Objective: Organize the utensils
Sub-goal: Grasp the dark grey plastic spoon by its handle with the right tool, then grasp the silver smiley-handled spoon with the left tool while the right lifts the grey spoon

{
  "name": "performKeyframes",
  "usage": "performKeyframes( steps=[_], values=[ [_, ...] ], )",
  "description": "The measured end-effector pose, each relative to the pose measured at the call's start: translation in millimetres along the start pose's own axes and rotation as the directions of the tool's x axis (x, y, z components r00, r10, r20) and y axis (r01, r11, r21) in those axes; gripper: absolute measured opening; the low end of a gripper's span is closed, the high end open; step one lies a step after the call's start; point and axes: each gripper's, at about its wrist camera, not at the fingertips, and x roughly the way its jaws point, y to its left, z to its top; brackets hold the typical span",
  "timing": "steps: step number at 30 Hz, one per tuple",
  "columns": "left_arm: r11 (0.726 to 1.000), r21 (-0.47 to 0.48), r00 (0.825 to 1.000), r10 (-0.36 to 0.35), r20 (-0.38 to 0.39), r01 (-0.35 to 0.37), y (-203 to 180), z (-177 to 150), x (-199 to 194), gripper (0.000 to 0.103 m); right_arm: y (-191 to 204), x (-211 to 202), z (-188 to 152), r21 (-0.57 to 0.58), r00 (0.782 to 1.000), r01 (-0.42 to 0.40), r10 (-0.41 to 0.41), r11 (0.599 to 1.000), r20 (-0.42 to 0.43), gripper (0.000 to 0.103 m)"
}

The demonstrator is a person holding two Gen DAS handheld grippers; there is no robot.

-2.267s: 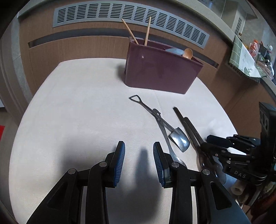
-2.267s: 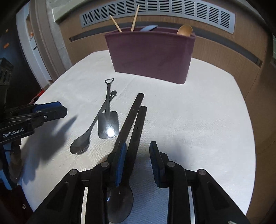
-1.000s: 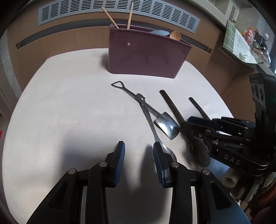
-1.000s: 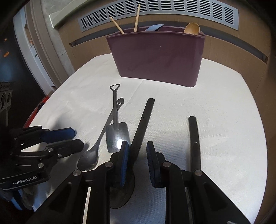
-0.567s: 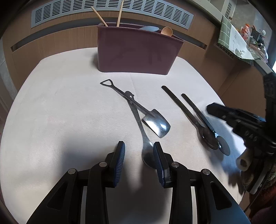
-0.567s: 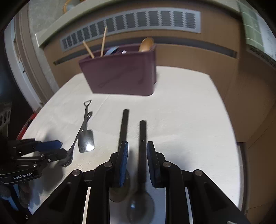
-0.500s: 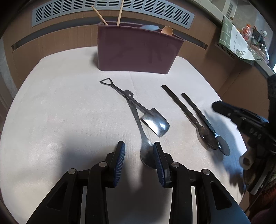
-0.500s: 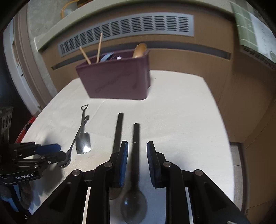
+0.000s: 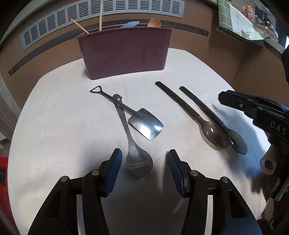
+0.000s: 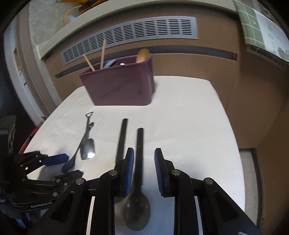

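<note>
The tabletop (image 9: 54,126), covered in pale cloth, is found carrying a maroon organizer bin (image 9: 124,52) at its far side, in which chopsticks (image 9: 100,17), a wooden spoon (image 9: 154,22) and a pale blue utensil already stand; it is judged to be the destination for the loose pieces. Four utensils remain flat on the cloth. A shovel-shaped metal spoon (image 9: 144,124) is laid crossing over the handle of a plain metal spoon (image 9: 139,162), left of centre. Two dark translucent spoons (image 9: 213,133) lie side by side to the right, handles pointed toward the bin, bowls nearest.

The left tongs (image 9: 144,162) are held spread wide and empty, low over the near edge, with the plain spoon's bowl lying between the blue pads (image 9: 112,170), untouched. This is judged a set-up for a grasp. The right tongs (image 10: 144,166) are likewise parted and empty; the handle of the right-hand dark spoon (image 10: 137,207) runs up between the fingers, nearer the left pad.
</note>
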Motion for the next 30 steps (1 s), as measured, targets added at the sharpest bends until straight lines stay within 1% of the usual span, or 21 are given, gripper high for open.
performKeyframes(
  steps=[4, 7, 9, 11, 13, 15, 18, 19, 22, 26, 30],
  values=[
    [0.998, -0.053, 0.999, 0.038, 0.002, -0.038, 22.8, 0.6, -2.3, 0.053, 16.4, 15.7, 4.0, -0.043, 0.996, -0.065, 0.062, 0.997, -0.061, 0.022],
    [0.992, -0.107, 0.998, 0.068, 0.008, -0.067, 48.1, -1.0, -6.2, 0.053, 28.8, 35.0, 8.3, -0.094, 0.994, -0.046, 0.036, 0.994, -0.106, 0.022],
    [0.992, -0.116, 0.998, 0.057, 0.015, -0.054, 58.5, -2.4, -8.4, 0.053, 33.9, 47.1, 12.3, -0.114, 0.991, -0.038, 0.023, 0.993, -0.134, 0.022],
    [0.996, -0.093, 0.999, 0.012, 0.031, -0.009, 61.3, -4.8, -10.5, 0.053, 36.9, 57.4, 16.4, -0.120, 0.988, -0.036, 0.017, 0.992, -0.154, 0.022],
    [0.998, -0.046, 0.999, -0.031, 0.045, 0.033, 58.5, -8.1, -10.8, 0.053, 39.9, 66.5, 19.7, -0.129, 0.985, -0.030, 0.007, 0.991, -0.170, 0.022],
    [0.999, 0.004, 0.998, -0.037, 0.058, 0.037, 52.3, -10.8, -10.6, 0.053, 43.1, 74.0, 21.1, -0.143, 0.984, -0.020, -0.006, 0.990, -0.180, 0.022],
    [0.999, 0.013, 0.998, -0.042, 0.055, 0.041, 51.5, -9.0, -9.2, 0.053, 46.0, 77.1, 21.2, -0.152, 0.985, -0.009, -0.017, 0.988, -0.171, 0.021],
    [0.999, 0.008, 0.998, -0.040, 0.051, 0.040, 52.2, -7.3, -8.3, 0.053, 45.5, 75.7, 21.0, -0.150, 0.986, -0.007, -0.018, 0.989, -0.165, 0.012],
    [1.000, -0.006, 0.999, -0.028, 0.035, 0.028, 52.0, -3.2, -5.9, 0.053, 42.4, 69.2, 17.9, -0.138, 0.989, -0.010, -0.011, 0.990, -0.150, 0.011],
    [1.000, -0.009, 0.999, -0.013, 0.033, 0.014, 48.0, -2.3, -4.3, 0.053, 33.6, 54.0, 15.2, -0.105, 0.993, -0.010, -0.002, 0.994, -0.115, 0.011],
    [1.000, -0.016, 0.999, -0.012, 0.038, 0.013, 48.3, -1.8, -3.4, 0.053, 26.3, 31.5, 11.4, -0.085, 0.999, -0.009, 0.005, 0.996, -0.048, 0.011]
  ],
)
